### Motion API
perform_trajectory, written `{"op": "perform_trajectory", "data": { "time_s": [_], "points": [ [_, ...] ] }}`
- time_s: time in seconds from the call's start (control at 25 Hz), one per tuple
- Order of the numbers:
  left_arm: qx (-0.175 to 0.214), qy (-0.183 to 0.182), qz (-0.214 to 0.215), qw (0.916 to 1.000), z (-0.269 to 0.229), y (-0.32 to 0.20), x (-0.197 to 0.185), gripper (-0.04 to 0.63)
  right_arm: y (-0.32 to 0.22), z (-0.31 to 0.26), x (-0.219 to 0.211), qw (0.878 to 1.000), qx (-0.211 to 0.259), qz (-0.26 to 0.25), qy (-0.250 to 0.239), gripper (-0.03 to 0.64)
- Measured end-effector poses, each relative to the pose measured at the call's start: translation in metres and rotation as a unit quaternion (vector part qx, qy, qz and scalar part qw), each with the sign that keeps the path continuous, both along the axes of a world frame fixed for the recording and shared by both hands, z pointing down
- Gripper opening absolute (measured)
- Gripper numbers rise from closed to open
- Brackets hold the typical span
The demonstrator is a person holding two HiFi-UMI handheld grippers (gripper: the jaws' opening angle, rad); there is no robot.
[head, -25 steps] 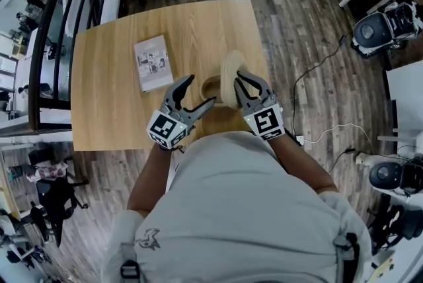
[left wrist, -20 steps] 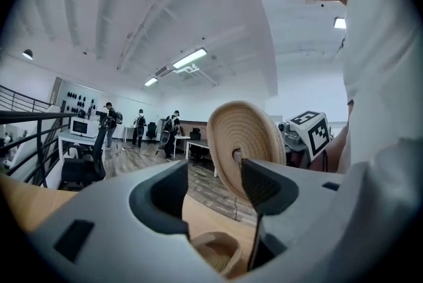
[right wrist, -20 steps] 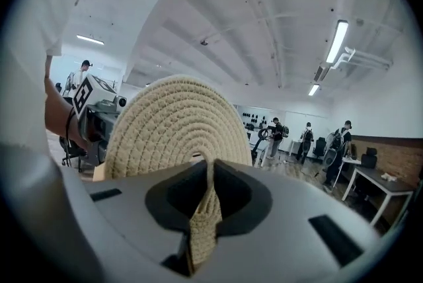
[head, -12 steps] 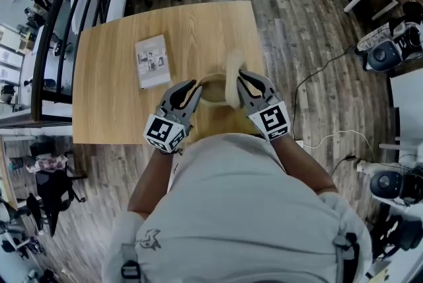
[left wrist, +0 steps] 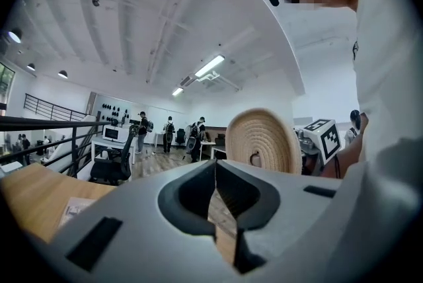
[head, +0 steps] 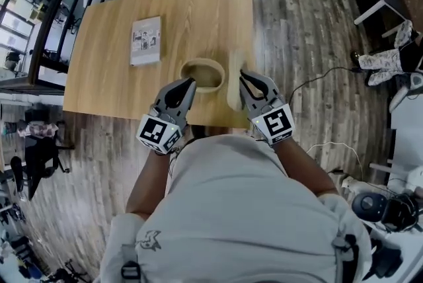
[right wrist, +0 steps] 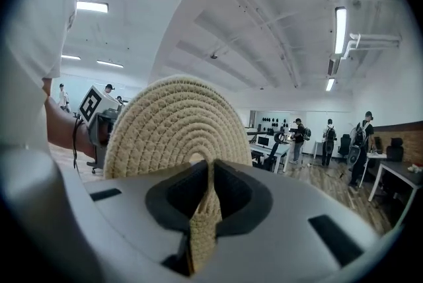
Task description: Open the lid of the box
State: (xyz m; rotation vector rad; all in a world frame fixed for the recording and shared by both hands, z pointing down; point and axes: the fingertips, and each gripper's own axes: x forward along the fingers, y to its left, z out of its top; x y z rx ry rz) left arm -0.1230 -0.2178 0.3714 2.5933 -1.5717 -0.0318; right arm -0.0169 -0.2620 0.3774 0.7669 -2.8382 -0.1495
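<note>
The box [head: 203, 75] is an oval basket of pale woven rope, standing open near the front edge of the wooden table [head: 112, 86]. Its round rope lid [head: 233, 80] stands on edge just right of the box, and my right gripper [head: 246, 80] is shut on the lid's rim. In the right gripper view the lid [right wrist: 175, 126] rises between the jaws of the right gripper [right wrist: 210, 168]. My left gripper [head: 187, 84] hovers at the box's near left side, shut and empty. In the left gripper view its jaws [left wrist: 215, 166] meet, with the lid [left wrist: 263, 141] beyond them.
A thin booklet [head: 145, 40] lies on the table behind and left of the box. The table's front edge runs just under both grippers. Office chairs, desks and several people stand farther off on the wooden floor.
My left gripper's jaws have gone from wide open to shut, and it has drawn back from the box's near rim. The right gripper keeps its hold on the upright lid.
</note>
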Motion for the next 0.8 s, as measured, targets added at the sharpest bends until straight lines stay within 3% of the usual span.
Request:
{"op": "perform_trajectory", "data": {
  "time_s": [0.4,0.64,0.8],
  "points": [
    [-0.004,-0.006,-0.058,0.9983,-0.005,0.07,0.074,0.006,0.05,0.0,0.067,0.998,-0.002,-0.06,-0.015,0.035],
    [-0.005,-0.035,-0.053,0.998,-0.013,0.1,0.091,0.006,0.072,-0.008,0.08,0.998,-0.007,-0.064,-0.014,0.037],
    [-0.008,-0.025,-0.043,0.9988,-0.013,0.12,0.096,0.006,0.09,-0.011,0.088,0.998,-0.008,-0.064,-0.013,0.037]
  ]
}}
